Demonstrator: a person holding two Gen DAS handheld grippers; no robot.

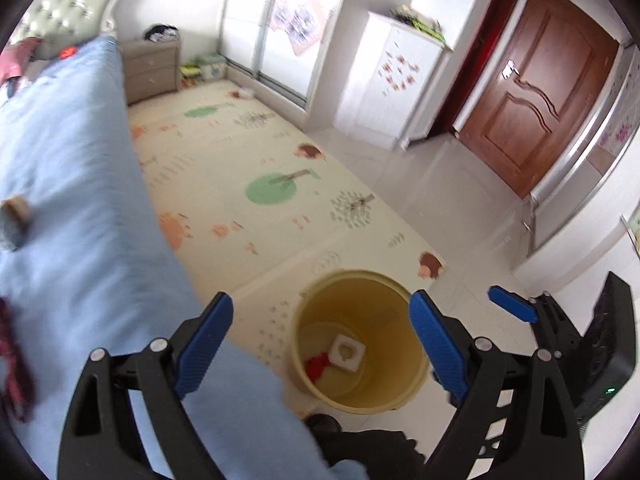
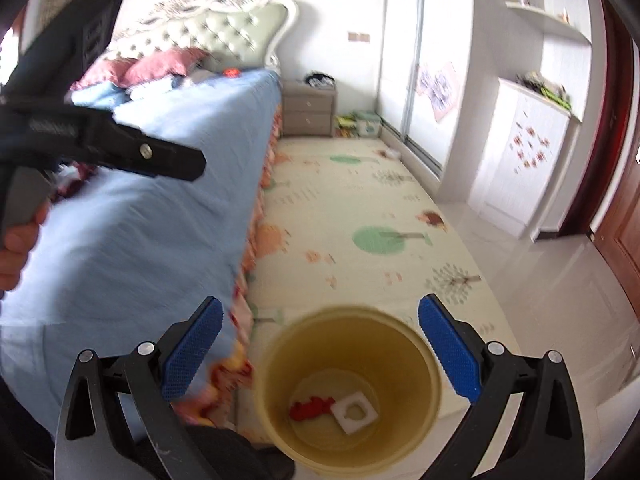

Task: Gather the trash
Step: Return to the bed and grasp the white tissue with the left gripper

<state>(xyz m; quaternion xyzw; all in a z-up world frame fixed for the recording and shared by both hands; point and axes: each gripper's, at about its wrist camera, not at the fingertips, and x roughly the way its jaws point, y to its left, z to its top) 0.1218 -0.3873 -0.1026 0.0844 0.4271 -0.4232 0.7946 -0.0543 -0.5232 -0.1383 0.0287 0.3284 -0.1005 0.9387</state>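
Note:
A yellow bin [image 1: 356, 344] stands on the floor by the bed corner; it also shows in the right wrist view [image 2: 348, 392]. Inside lie a red scrap [image 1: 318, 365] [image 2: 310, 407] and a white foam piece with a hole [image 1: 347, 353] [image 2: 355, 411]. My left gripper [image 1: 320, 344] is open and empty above the bin. My right gripper [image 2: 320, 356] is open and empty over the bin, and appears at the right of the left wrist view [image 1: 516, 308]. A small brown and grey object [image 1: 14, 220] lies on the blue bedspread [image 1: 72, 184].
The bed [image 2: 152, 208] with a tufted headboard [image 2: 224, 28] fills the left. A patterned play mat [image 1: 256, 184] covers the floor. A nightstand [image 1: 152, 68], white cabinets [image 1: 400, 80] and a brown door [image 1: 540, 92] lie beyond.

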